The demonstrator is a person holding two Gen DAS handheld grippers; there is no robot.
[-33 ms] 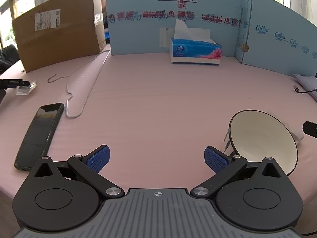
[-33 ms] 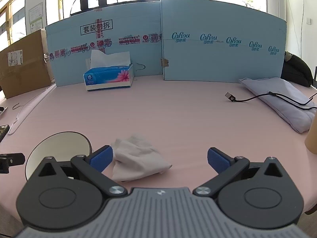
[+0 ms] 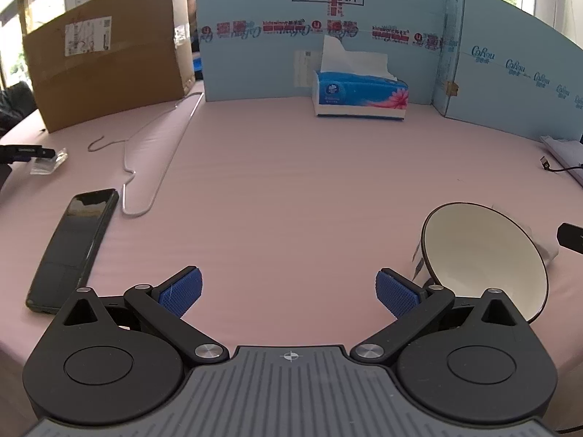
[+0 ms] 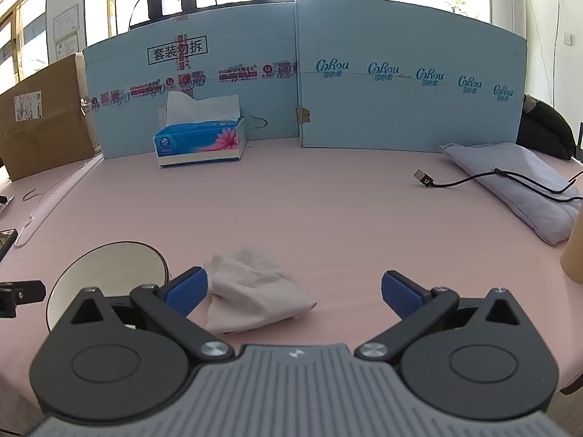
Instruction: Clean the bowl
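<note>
Meanwhile both hand-held grippers released: left, right; cloth beside bowl; phone left

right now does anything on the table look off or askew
The bowl is tipped on its side, its opening facing sideways rather than up, beside a crumpled cloth. A wire hanger lies loose by the phone.
</note>
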